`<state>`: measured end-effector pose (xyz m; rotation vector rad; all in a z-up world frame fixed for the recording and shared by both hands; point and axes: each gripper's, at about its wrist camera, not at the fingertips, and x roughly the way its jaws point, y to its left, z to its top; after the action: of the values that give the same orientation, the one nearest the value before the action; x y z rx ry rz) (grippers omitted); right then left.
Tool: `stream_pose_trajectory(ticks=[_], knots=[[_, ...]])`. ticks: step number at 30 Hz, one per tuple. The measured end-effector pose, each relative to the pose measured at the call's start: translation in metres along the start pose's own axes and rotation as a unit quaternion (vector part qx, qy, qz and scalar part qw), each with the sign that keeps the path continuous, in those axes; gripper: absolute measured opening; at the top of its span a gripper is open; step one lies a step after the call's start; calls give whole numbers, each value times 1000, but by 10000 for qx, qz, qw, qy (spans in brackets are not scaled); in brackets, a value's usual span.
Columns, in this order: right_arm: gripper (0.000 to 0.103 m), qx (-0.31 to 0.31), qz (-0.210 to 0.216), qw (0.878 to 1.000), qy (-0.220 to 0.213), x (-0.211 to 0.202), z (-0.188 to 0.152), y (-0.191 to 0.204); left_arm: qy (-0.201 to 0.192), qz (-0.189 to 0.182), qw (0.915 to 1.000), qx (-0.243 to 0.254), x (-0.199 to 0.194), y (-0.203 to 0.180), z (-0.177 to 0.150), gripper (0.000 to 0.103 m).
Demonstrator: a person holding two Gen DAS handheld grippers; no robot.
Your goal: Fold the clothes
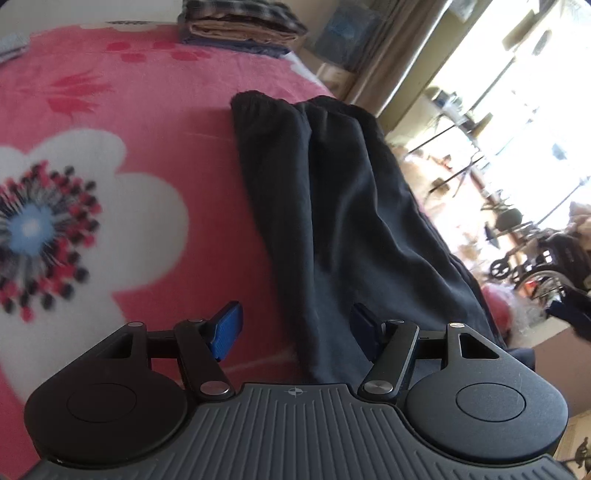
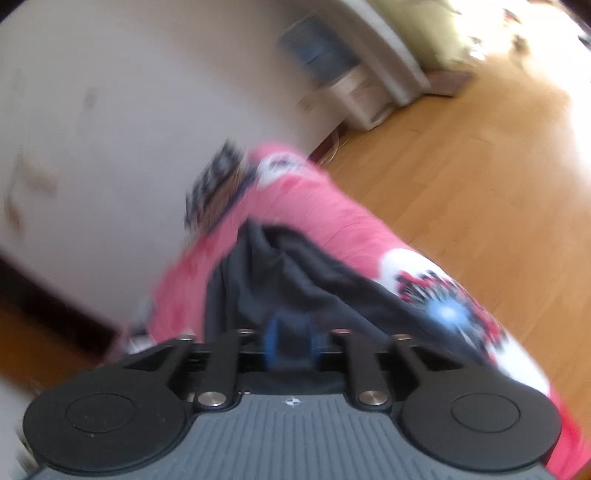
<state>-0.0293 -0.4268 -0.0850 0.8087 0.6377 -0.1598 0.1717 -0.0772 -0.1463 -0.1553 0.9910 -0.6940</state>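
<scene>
Dark trousers [image 1: 332,206] lie lengthwise on the pink flowered blanket [image 1: 147,110], with the elastic waistband at the far end. My left gripper [image 1: 295,328] hovers over their near end, open, one blue pad [image 1: 225,332] above the blanket and the other above the cloth. The right wrist view is blurred. There the same dark trousers [image 2: 295,269] lie bunched on the blanket [image 2: 332,214] just ahead of my right gripper [image 2: 291,341]. Its blue pads stand a little apart and do not press on the cloth.
A stack of folded clothes [image 1: 240,29] sits at the blanket's far edge and shows blurred as folded clothes [image 2: 218,184] in the right wrist view. The bed's right edge drops to a wooden floor [image 2: 461,166]. A white wall [image 2: 110,129] stands behind.
</scene>
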Motion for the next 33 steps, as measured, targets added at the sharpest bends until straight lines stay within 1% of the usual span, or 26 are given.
stream_pose_trajectory(ticks=[2,3,5,7,8,10,12,14,15,16,18,19,20,22,28,31,33], knots=[[36,-597,-277,9975,251,33,7,18,-114,-265,9996,-17,7,5,-7,64],[36,-862,-407,9949,336,51,9,24,-91,-362,9993,-12,11,7,-8,64],[36,-1372,-652,9871,501,85,13,35,-59,-509,9986,92,17,8,-7,64],[36,-1796,-874,9779,624,113,16,41,-249,-634,9974,218,15,9,-4,64],[37,-1996,-995,9724,681,126,17,43,-308,-681,9971,143,16,11,-3,66],[37,-2273,-1186,9632,807,145,18,44,-233,-910,9956,-42,21,16,-1,66],[36,-2367,-1261,9585,966,158,17,43,-209,-965,9951,-101,25,15,-4,66],[36,-2430,-1262,9563,1027,162,14,45,-256,-929,9953,54,28,11,-4,66],[34,-2469,-1275,9550,1041,164,11,46,-283,-906,9954,125,30,8,-3,66],[28,-2508,-1287,9536,1055,165,9,46,-299,-886,9955,155,32,5,-2,66],[14,-2585,-1340,9512,1019,165,5,49,-323,-851,9957,192,36,1,-1,67],[3,-2622,-1375,9501,982,165,4,51,-335,-844,9957,207,36,2,0,66],[0,-2664,-1397,9491,929,163,2,53,-338,-830,9958,201,34,4,-2,66],[0,-2784,-1443,9468,718,154,-1,61,-337,-812,9960,175,31,5,-3,66],[0,-2994,-1861,9356,190,132,4,77,-332,-720,9966,218,28,6,-10,67],[0,-2892,-2135,9330,174,134,8,72,-336,-677,9967,285,29,5,-12,67],[0,-2717,-2272,9350,184,137,12,65,-331,-670,9967,311,30,6,-11,67]])
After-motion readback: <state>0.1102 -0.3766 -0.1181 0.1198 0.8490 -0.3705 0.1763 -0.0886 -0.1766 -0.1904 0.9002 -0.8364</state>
